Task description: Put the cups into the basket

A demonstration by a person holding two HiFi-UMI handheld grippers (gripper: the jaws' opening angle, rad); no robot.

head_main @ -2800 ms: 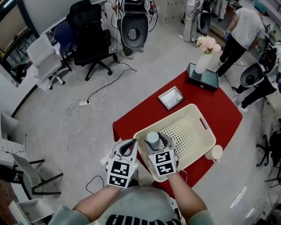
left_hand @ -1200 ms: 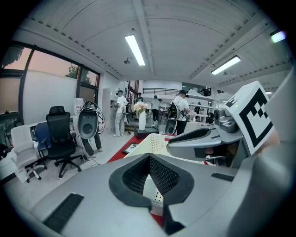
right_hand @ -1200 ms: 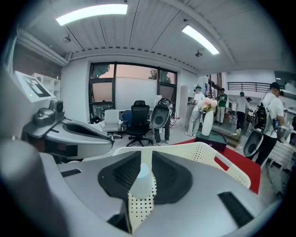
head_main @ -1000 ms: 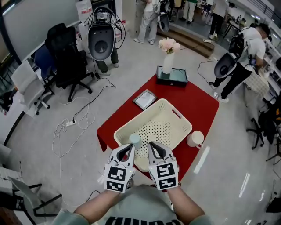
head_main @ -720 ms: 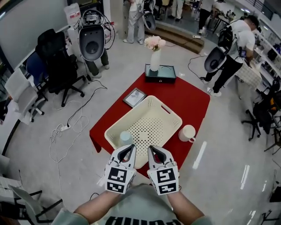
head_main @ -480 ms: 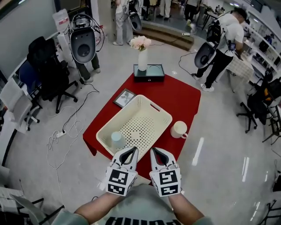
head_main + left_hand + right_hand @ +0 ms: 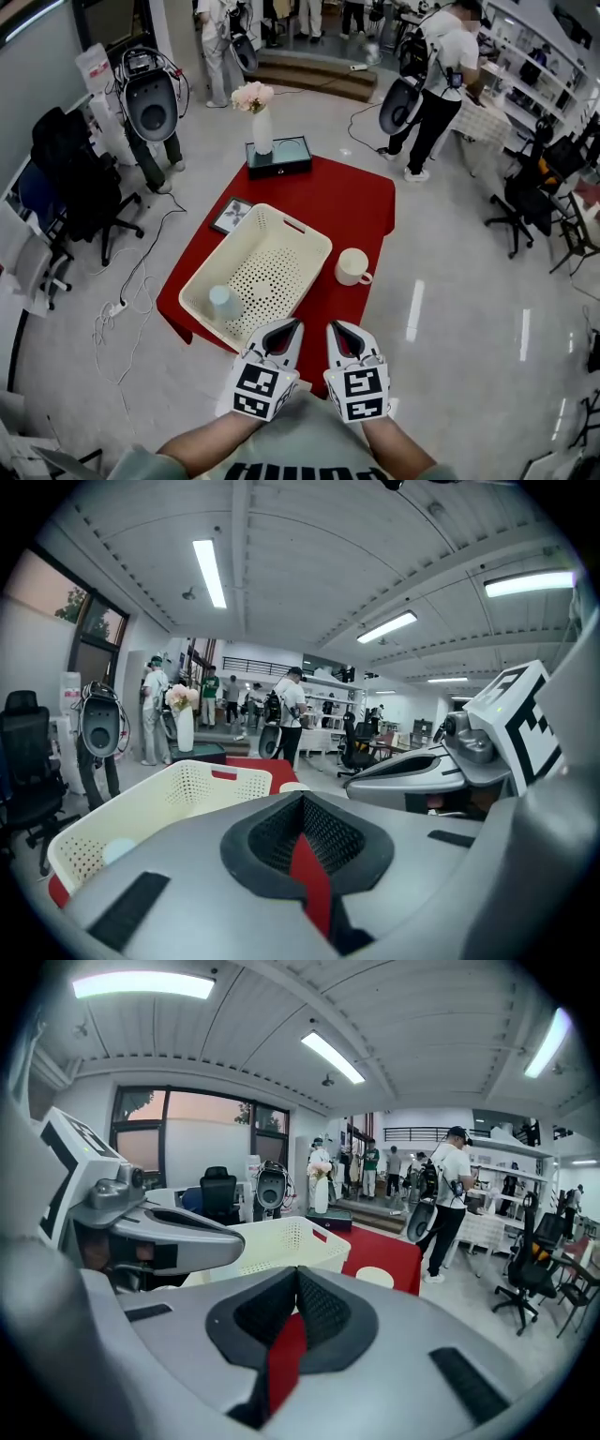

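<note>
A cream perforated basket (image 7: pixel 265 246) lies on the red table (image 7: pixel 352 204). A pale blue cup (image 7: pixel 223 302) stands upright in its near corner, also visible in the left gripper view as the cup (image 7: pixel 117 851) inside the basket (image 7: pixel 150 803). A cream mug (image 7: pixel 352 266) stands on the table to the right of the basket and shows as the mug (image 7: pixel 375 1277) in the right gripper view. My left gripper (image 7: pixel 289 326) and right gripper (image 7: pixel 336 328) hover side by side at the table's near edge, both shut and holding nothing. Neither touches the basket.
A white vase of flowers (image 7: pixel 255 112) stands on a dark box (image 7: pixel 279 155) at the table's far end, with a small picture frame (image 7: pixel 231 215) beside the basket. Office chairs (image 7: pixel 80 187), floor cables (image 7: pixel 122 300) and several standing people (image 7: pixel 441 70) surround the table.
The right gripper held the blue cup over the basket; the cup now stands inside it. Both grippers have drawn back toward me, off the basket to the table's near edge.
</note>
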